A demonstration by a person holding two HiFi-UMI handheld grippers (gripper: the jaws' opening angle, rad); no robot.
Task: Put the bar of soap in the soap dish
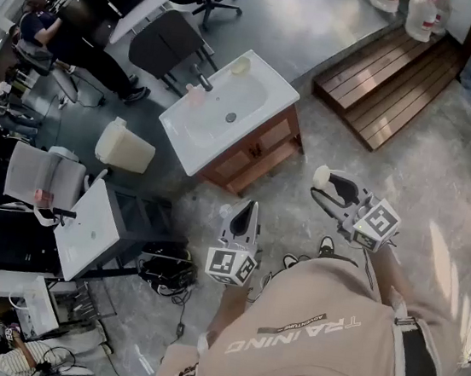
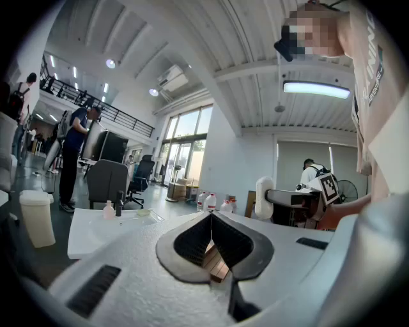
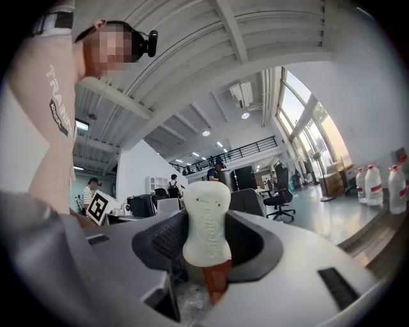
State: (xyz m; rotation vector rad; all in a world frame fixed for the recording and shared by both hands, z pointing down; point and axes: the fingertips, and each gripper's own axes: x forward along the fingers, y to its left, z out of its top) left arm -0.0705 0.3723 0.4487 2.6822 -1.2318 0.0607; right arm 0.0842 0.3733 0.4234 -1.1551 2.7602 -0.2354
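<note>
Right hand-held gripper [image 1: 331, 191] pinching bar of soap [image 3: 206, 220] level, carry grip. Well apart from washbasin [image 1: 197, 139]. Likely soap dish [image 1: 240, 66] on far corner. Left hand-held gripper [image 2: 211, 241] pressed together, empty, spare.

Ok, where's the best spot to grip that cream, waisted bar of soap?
Grip the cream, waisted bar of soap at its narrow middle, pads on the two long edges, coming from one rounded end. The sides pinch inward there, so pads should seat firmly. The right gripper holds it roughly so, one end poking out.
</note>
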